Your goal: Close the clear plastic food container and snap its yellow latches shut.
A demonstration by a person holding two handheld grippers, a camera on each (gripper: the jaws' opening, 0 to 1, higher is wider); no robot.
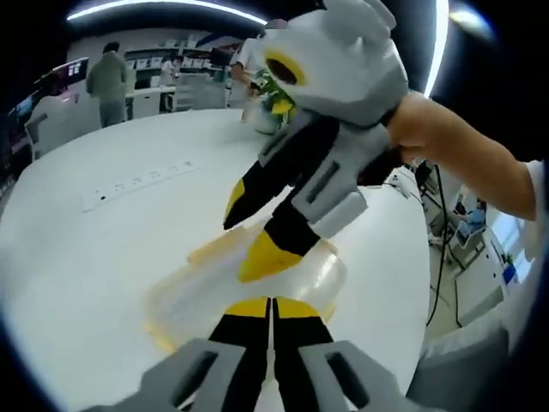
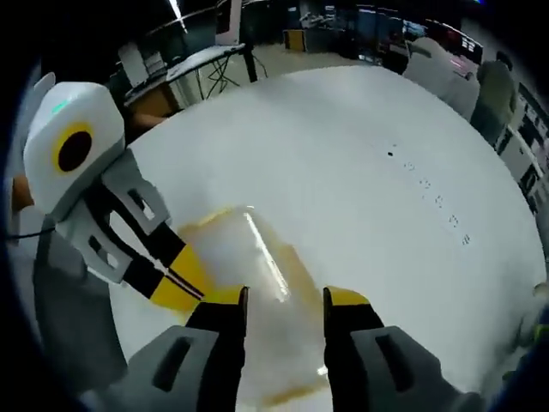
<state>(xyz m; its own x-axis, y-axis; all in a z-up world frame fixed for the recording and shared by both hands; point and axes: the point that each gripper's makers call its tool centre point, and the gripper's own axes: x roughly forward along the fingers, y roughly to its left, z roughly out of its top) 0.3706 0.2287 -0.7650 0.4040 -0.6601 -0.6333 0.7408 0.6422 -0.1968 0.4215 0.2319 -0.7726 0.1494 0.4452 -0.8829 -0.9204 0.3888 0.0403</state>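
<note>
Two handheld tools meet over a clear plastic food container lying on the white round surface. Left tool is clenched; right tool is spread apart. Container likely light, slippery, flexible; press its yellow-latched edges.

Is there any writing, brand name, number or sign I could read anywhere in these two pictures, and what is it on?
None can be read.
The clear plastic food container with yellow latches shows no label.
The round white table carries a strip of small dark marks, too small and blurred to read.
A glowing screen in the room behind is too blurred to read.
The grey and yellow left gripper and right gripper show no lettering.
</note>
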